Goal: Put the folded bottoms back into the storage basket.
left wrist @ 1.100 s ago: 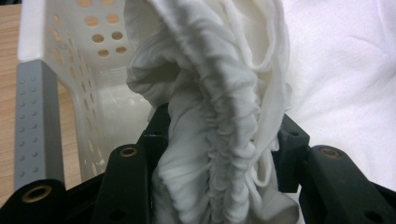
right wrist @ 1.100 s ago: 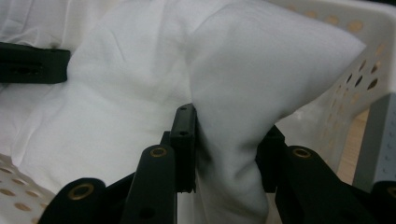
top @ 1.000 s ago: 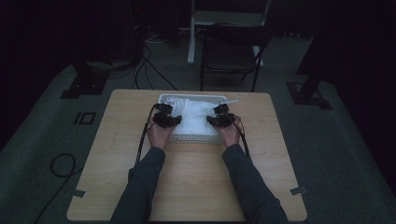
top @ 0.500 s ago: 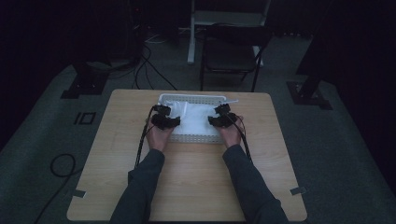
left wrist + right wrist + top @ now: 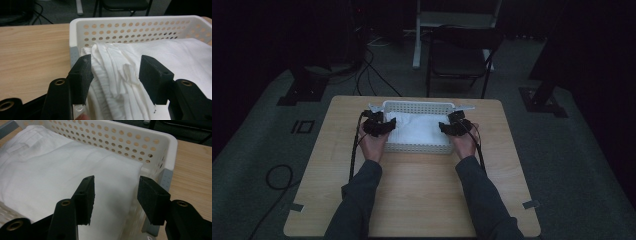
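Note:
A white perforated basket [image 5: 418,106] stands at the far middle of the wooden table [image 5: 412,190], holding folded white cloth [image 5: 418,131]. My left gripper [image 5: 379,125] hovers over the basket's left end, open, its jaws on either side of the cloth's ribbed, bunched edge [image 5: 112,72] without pinching it. Over the right end of the basket [image 5: 150,142] my right gripper [image 5: 453,127] is open above the smooth folded cloth [image 5: 50,177]. In the gripper views the left gripper [image 5: 114,75] and the right gripper [image 5: 115,195] each show a wide gap.
A dark chair [image 5: 462,55] stands beyond the table's far edge, with a white stand [image 5: 419,35] and cables [image 5: 367,65] on the floor. Bare tabletop lies in front of the basket and to both sides.
Both grippers have shifted slightly nearer over the basket's ends; the cloth and basket look unmoved.

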